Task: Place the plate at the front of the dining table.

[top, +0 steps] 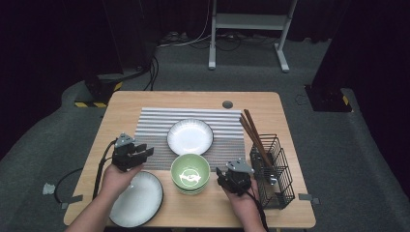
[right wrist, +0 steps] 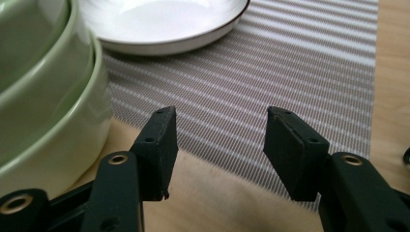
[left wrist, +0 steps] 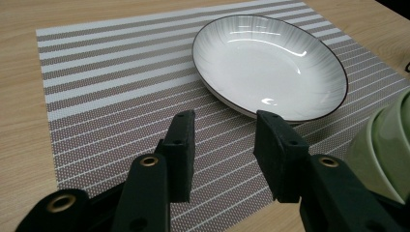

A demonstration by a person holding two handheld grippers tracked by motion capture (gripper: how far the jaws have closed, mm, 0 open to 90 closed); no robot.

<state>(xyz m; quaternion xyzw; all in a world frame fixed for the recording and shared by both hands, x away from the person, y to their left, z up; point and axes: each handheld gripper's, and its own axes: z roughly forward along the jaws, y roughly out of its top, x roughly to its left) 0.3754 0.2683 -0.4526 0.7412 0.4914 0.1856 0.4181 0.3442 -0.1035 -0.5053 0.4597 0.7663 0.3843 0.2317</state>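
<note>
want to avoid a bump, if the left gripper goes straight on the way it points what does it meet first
Most likely the near rim of the white plate on the striped mat. The left gripper is open, with bare mat between it and the plate; depth is unclear.

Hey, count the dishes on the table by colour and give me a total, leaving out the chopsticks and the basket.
White dishes: 2, the deep plate on the striped mat and the flat plate at the near edge.
Green bowls: at least 2, stacked.
Total: at least 4.
</note>
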